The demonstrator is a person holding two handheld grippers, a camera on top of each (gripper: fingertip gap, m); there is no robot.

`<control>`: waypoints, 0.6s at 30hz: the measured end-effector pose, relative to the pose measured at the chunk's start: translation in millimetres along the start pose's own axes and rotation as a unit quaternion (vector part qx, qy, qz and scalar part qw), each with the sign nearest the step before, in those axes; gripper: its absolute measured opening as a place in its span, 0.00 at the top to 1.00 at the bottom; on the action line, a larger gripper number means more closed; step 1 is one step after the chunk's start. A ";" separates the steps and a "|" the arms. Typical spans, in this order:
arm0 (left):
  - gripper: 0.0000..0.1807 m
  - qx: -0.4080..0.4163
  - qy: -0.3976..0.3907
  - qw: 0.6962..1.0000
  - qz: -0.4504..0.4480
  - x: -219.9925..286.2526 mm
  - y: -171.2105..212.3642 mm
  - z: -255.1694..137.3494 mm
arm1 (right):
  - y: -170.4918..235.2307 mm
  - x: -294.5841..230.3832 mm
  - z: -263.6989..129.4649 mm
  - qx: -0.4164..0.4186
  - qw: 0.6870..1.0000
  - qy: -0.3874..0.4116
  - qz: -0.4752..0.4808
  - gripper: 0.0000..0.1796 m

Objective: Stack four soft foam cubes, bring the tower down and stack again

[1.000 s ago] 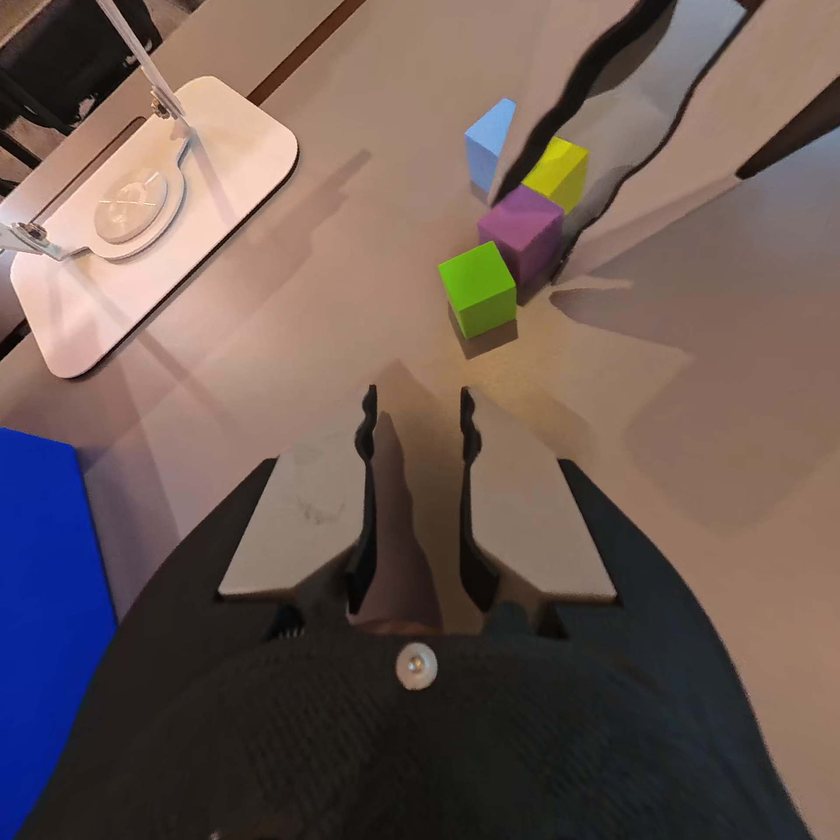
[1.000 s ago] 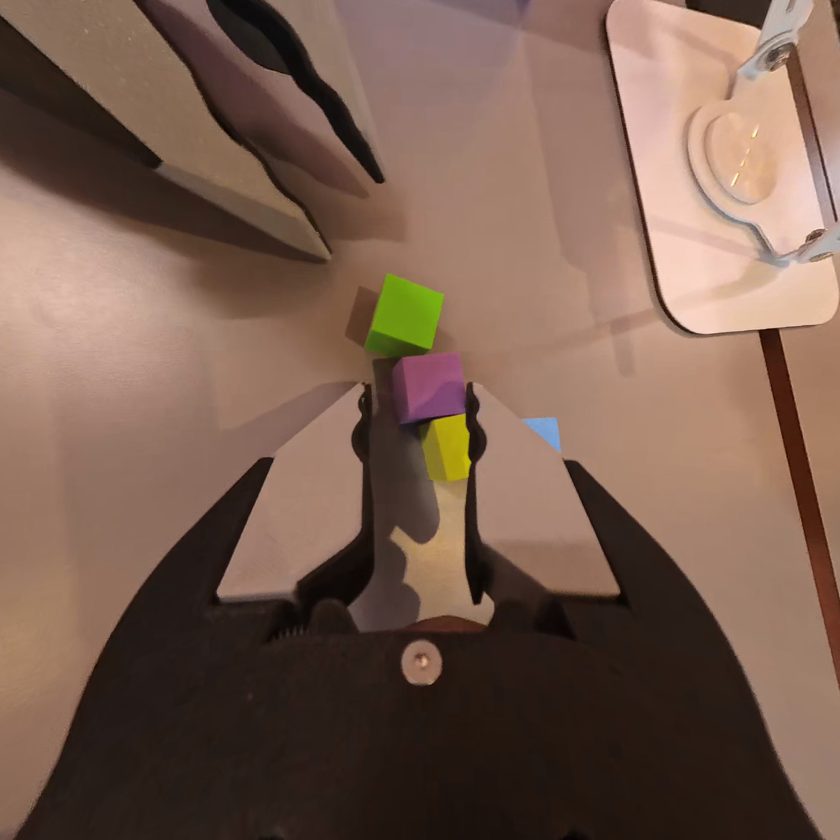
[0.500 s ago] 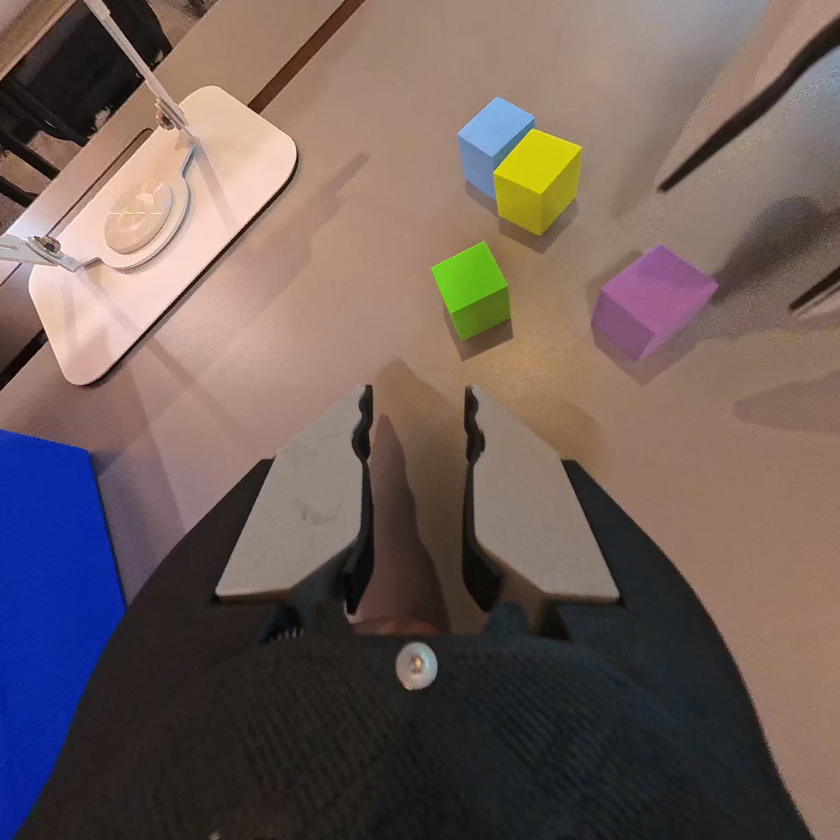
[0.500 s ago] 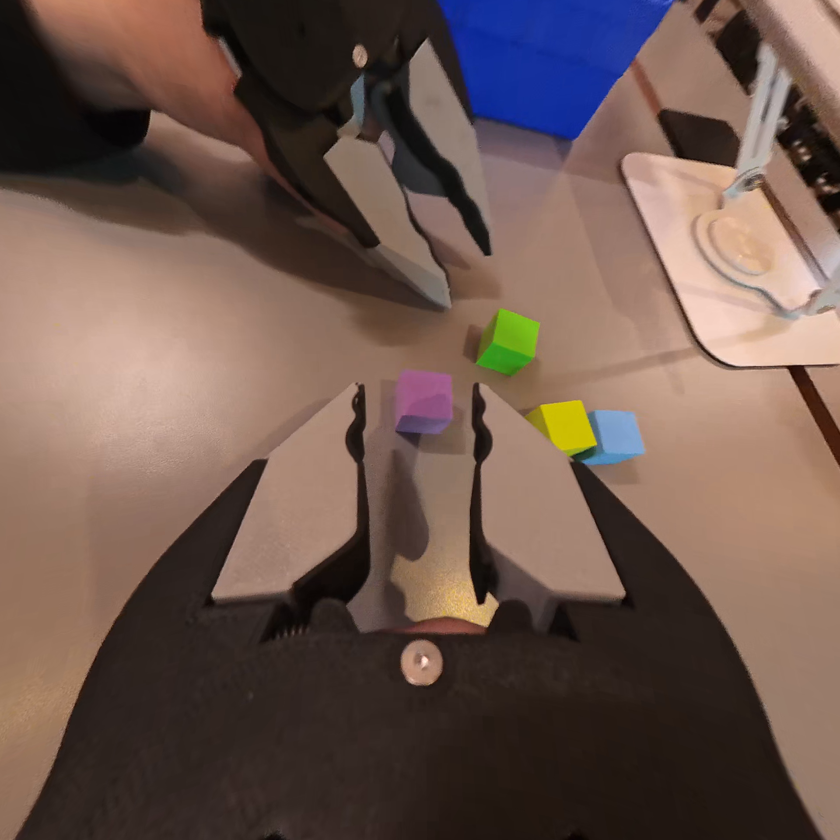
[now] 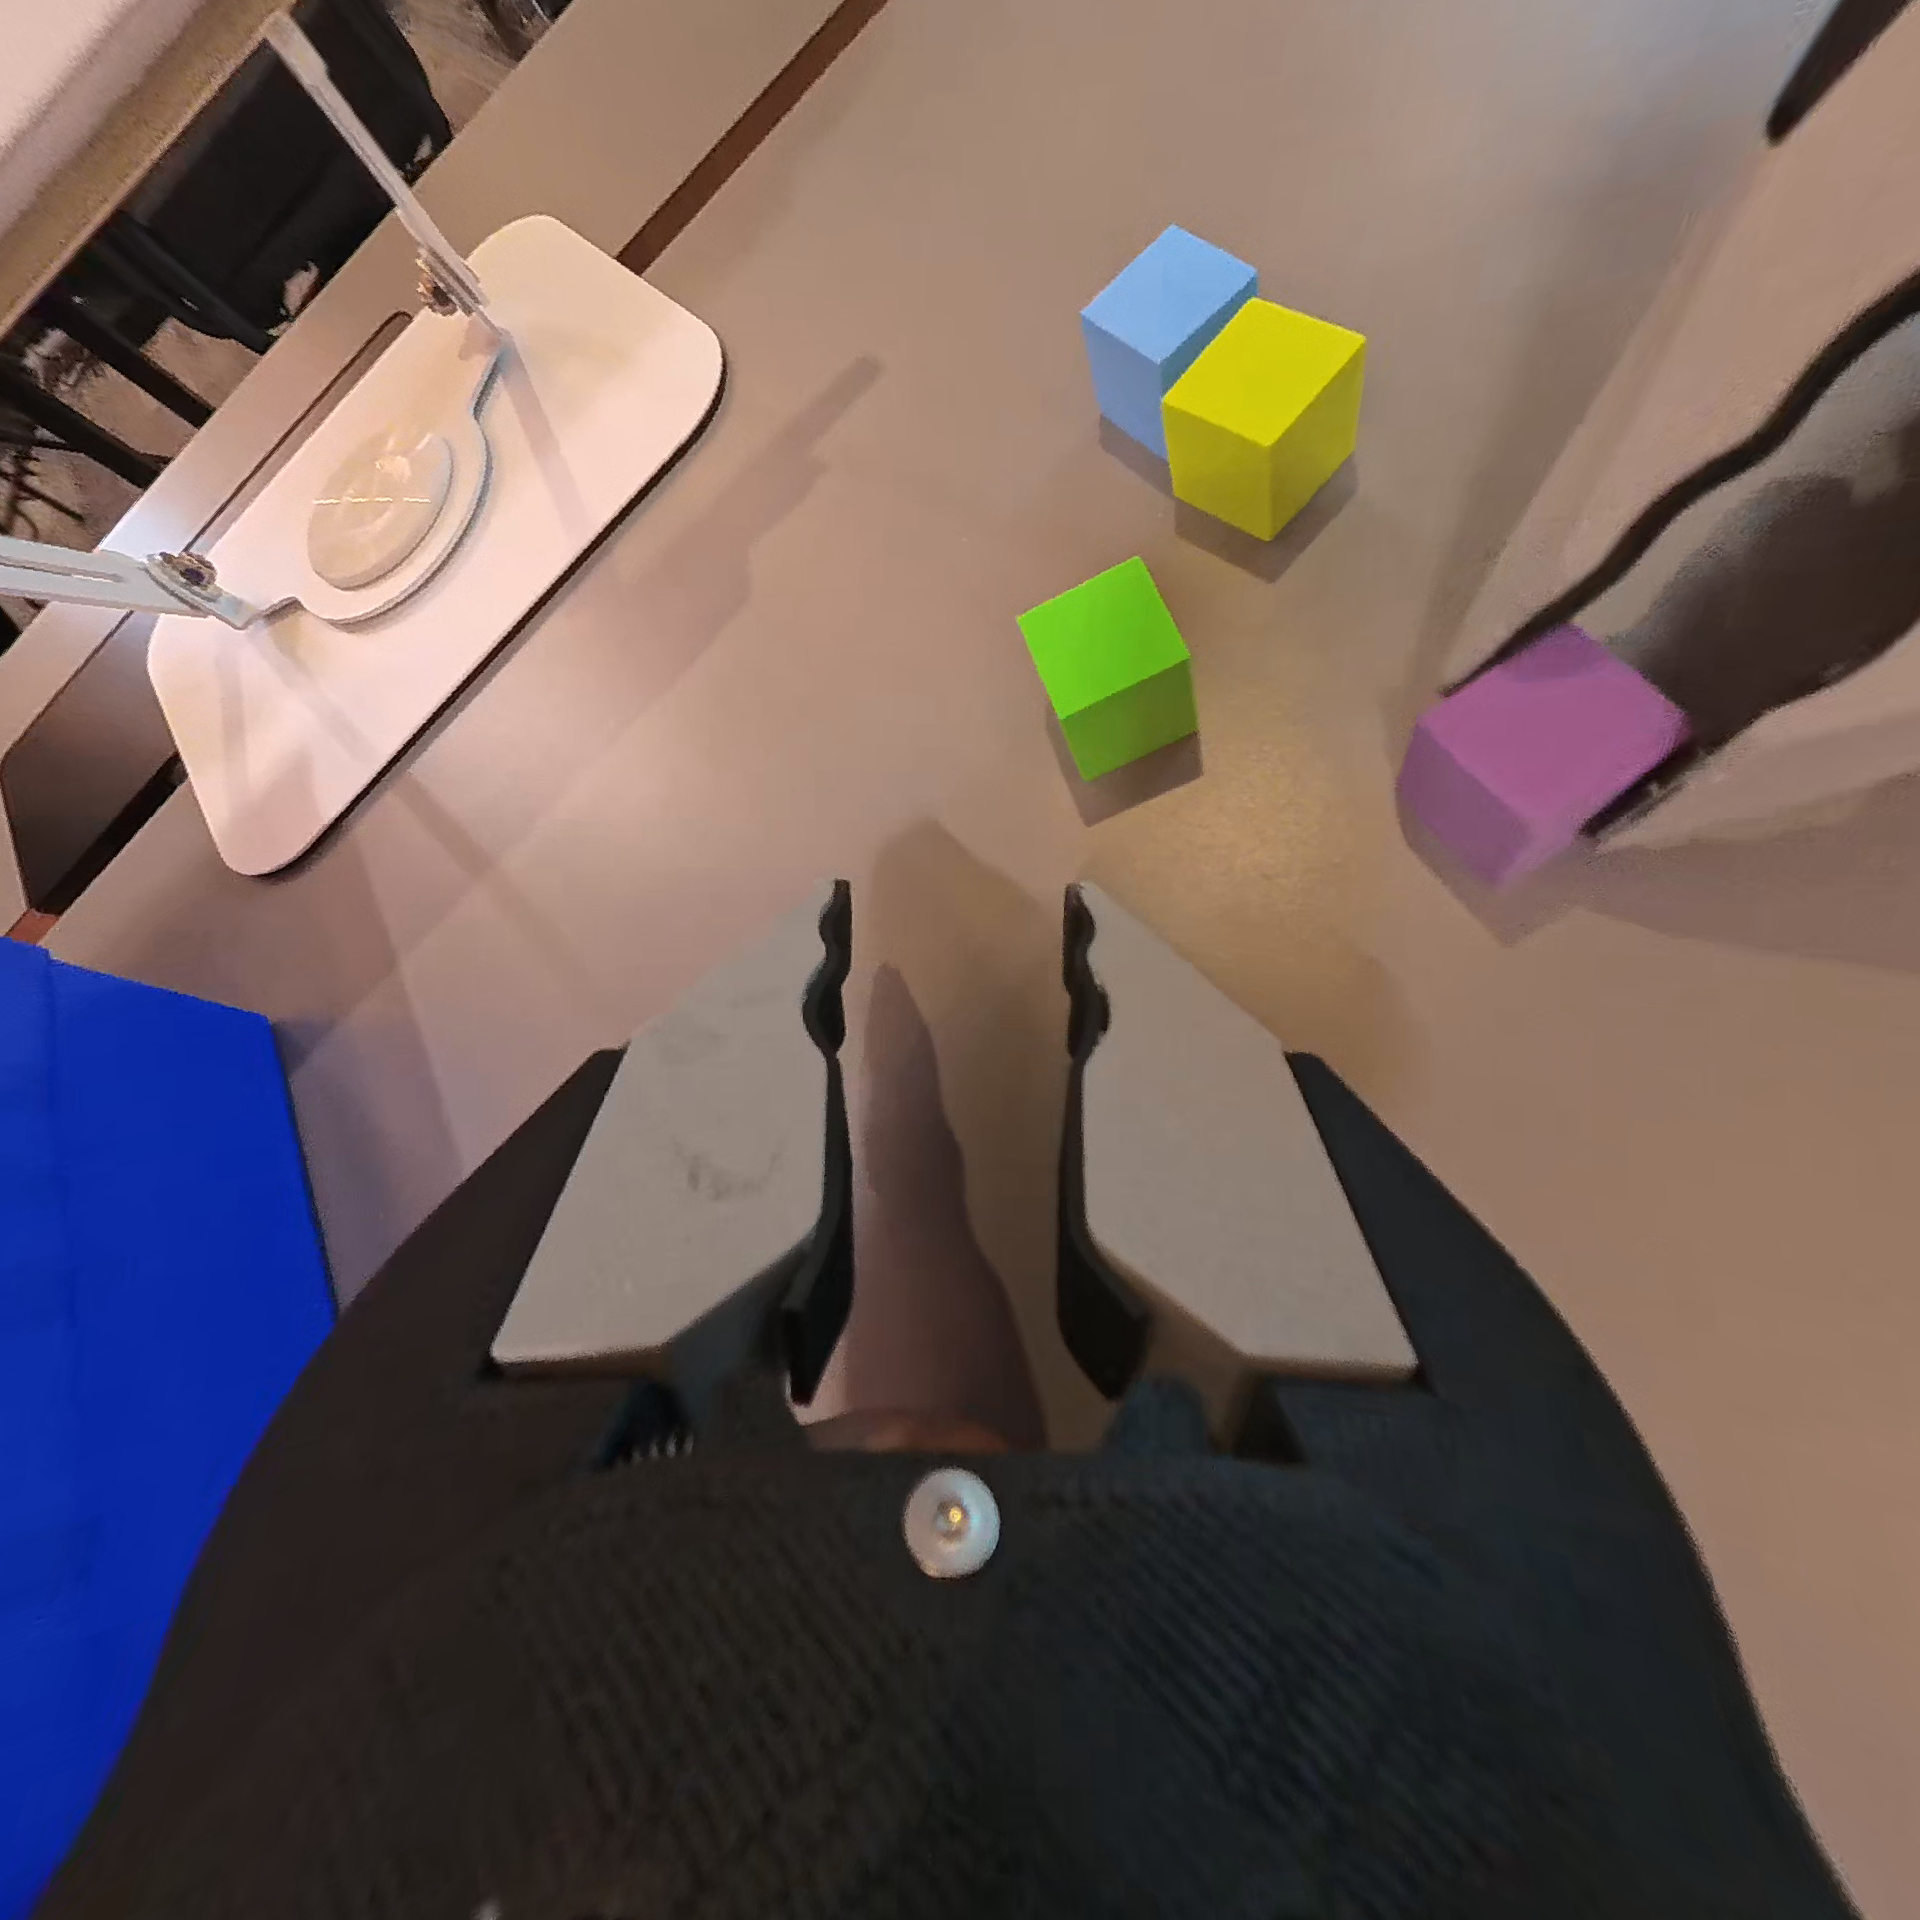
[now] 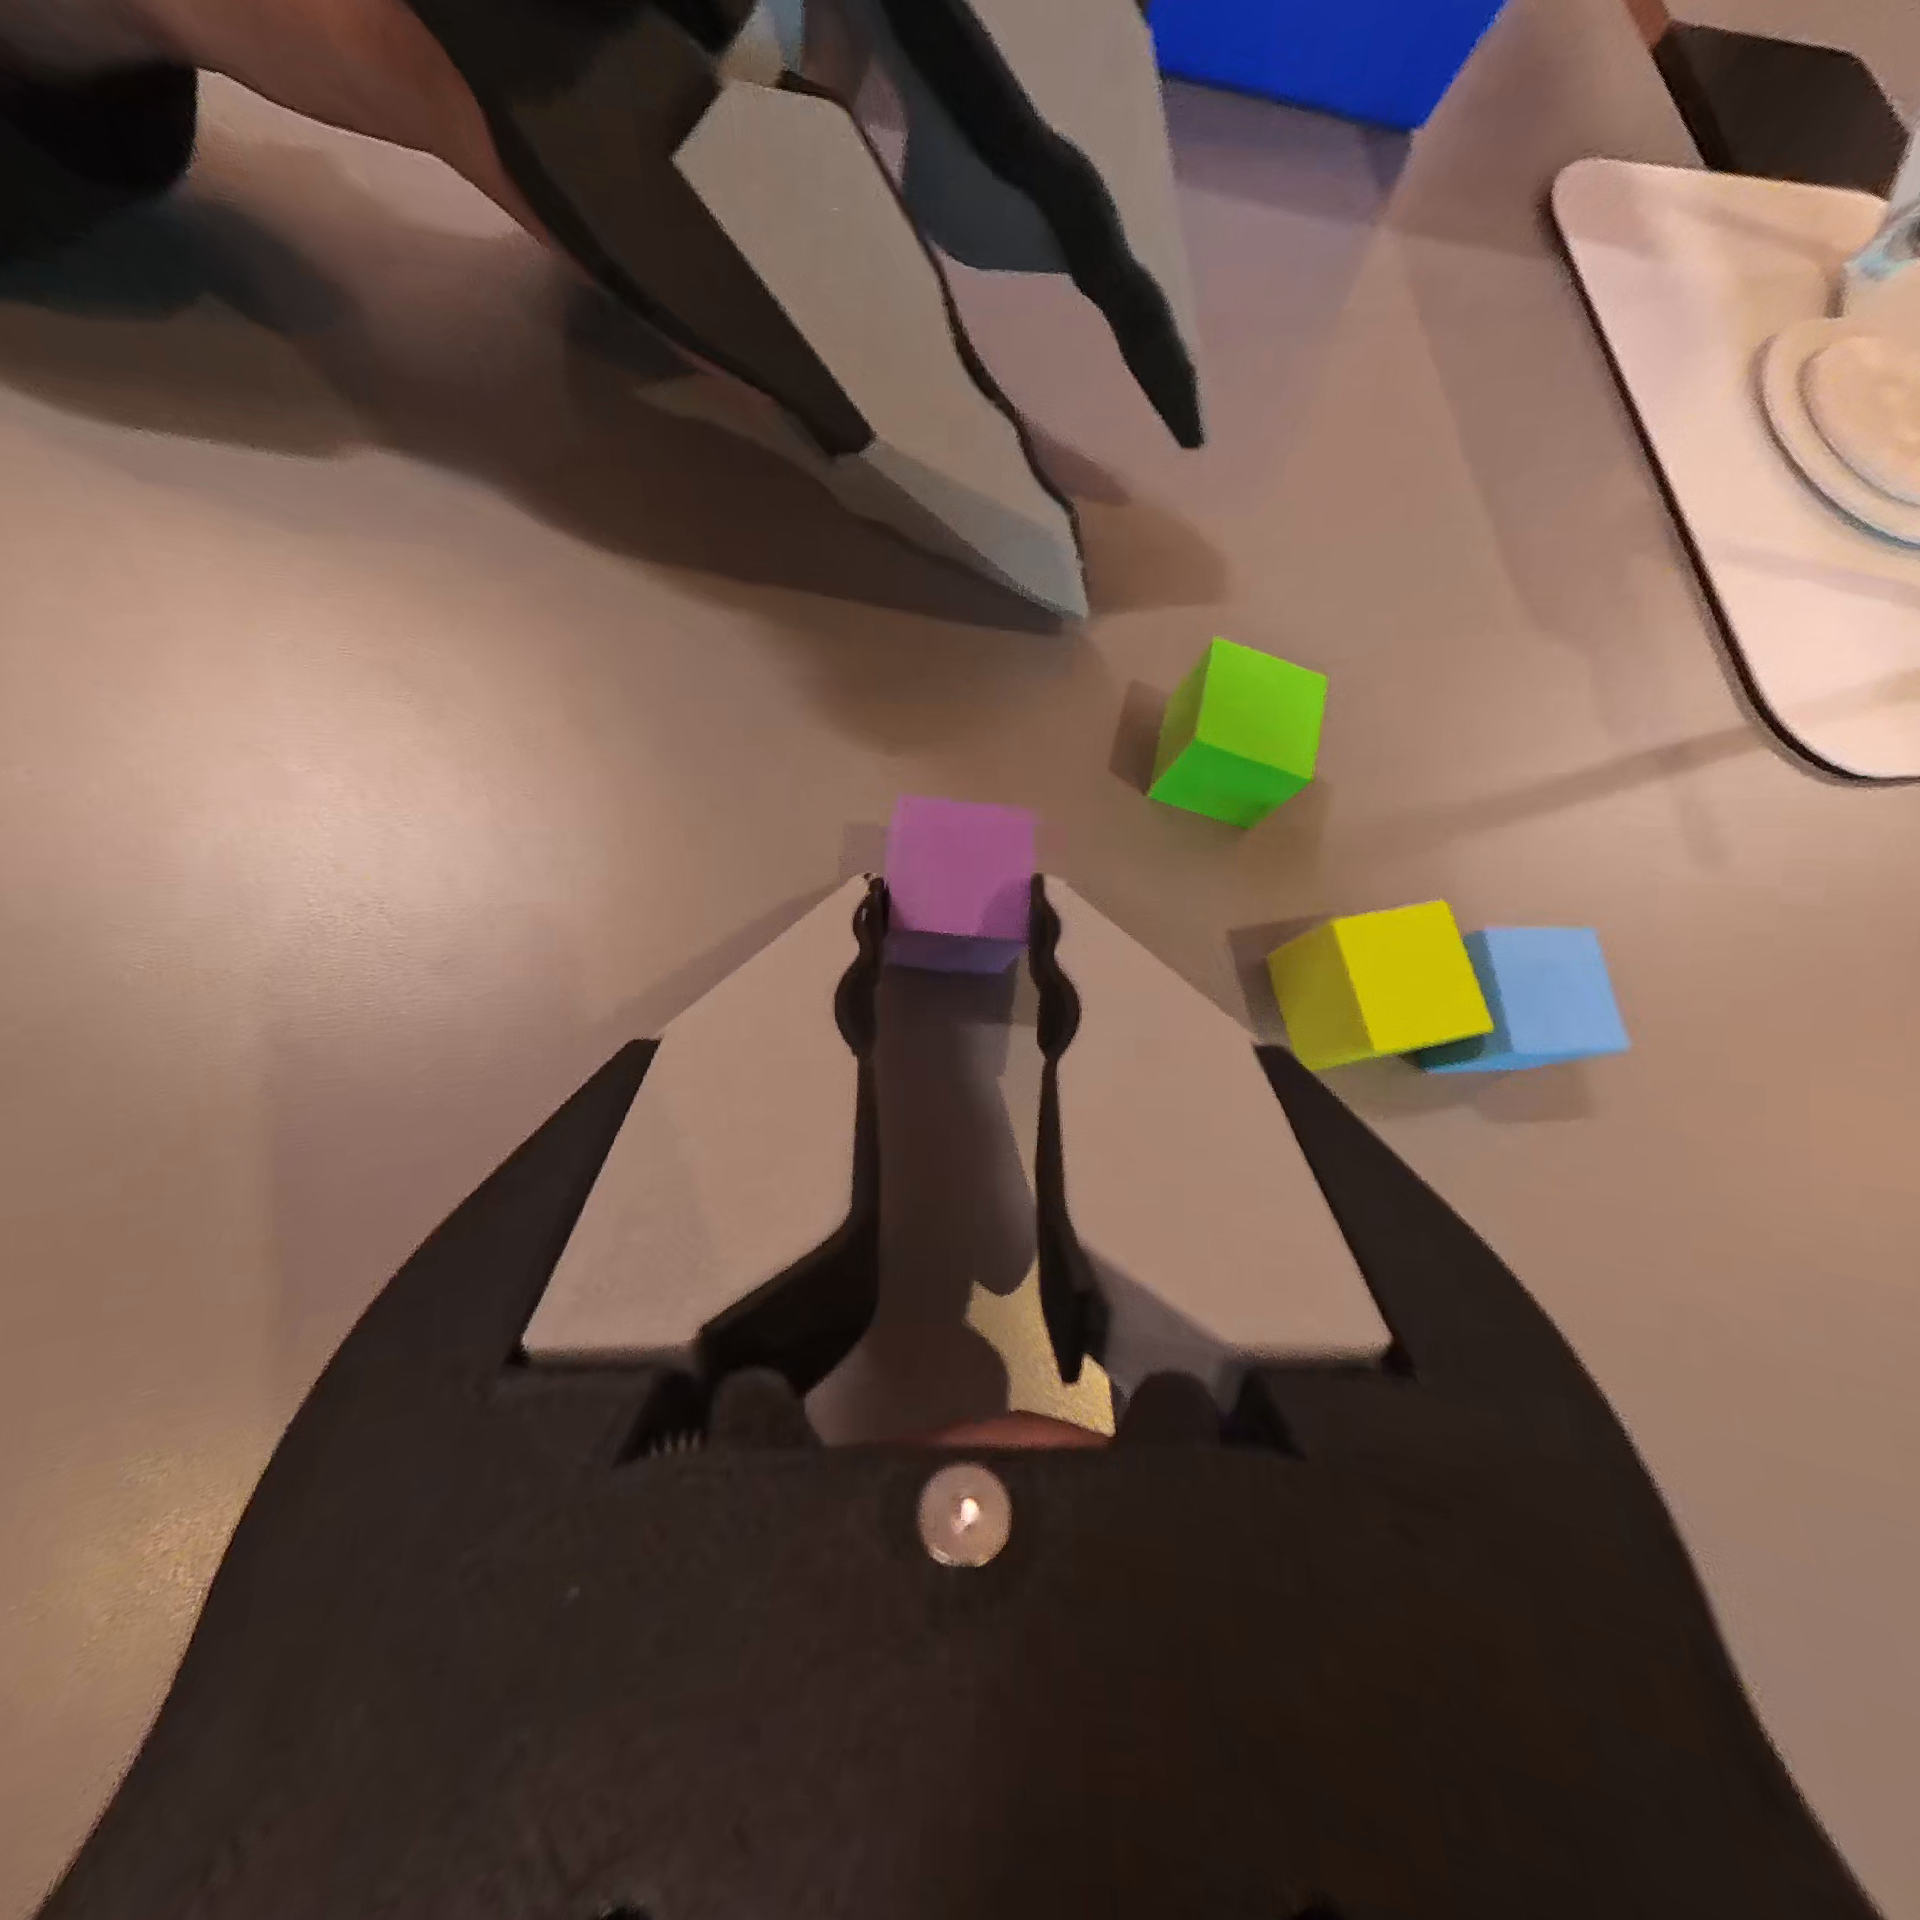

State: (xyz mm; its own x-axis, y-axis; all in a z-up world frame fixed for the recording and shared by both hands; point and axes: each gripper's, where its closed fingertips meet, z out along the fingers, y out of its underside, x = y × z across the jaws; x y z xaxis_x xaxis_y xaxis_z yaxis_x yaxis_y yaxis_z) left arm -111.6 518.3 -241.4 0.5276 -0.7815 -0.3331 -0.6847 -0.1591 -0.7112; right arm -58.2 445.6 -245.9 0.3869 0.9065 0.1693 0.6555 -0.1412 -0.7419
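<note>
Four foam cubes lie apart on the brown table. The green cube (image 5: 1107, 665) (image 6: 1236, 727) is just ahead of my left gripper (image 5: 956, 914), which hovers open and empty; it also shows in the right wrist view (image 6: 1127, 514). The yellow cube (image 5: 1262, 416) (image 6: 1382, 982) touches the light blue cube (image 5: 1158, 322) (image 6: 1548, 997) behind it. My right gripper (image 6: 956, 899) is shut on the purple cube (image 6: 961, 873) (image 5: 1538, 748), with its fingertips on the cube's two sides, low at the table.
A white lamp base (image 5: 416, 520) (image 6: 1714, 416) with a metal arm stands to the far left of the cubes. A blue box (image 5: 135, 1351) (image 6: 1320, 52) sits by my left gripper. A person's arm (image 6: 312, 104) holds the left gripper.
The purple cube was pulled away from the yellow and green cubes. The right gripper's fingers have narrowed onto its sides. The left gripper has stayed open and hardly moved.
</note>
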 end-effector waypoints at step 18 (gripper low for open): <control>0.79 0.009 0.000 1.000 -0.013 -1.8 -5.0 -3.1 | 3.4 49.9 -44.2 0.066 0.993 0.100 0.014 0.78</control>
State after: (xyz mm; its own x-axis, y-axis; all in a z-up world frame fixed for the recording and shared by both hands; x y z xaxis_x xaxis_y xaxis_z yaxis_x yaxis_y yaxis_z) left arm -110.7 518.6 -235.3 0.5448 -0.7776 -0.3140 -0.6614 -0.1682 -0.7309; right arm -8.0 472.8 -211.3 0.5325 0.8045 0.2631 0.5574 -0.0993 -0.8243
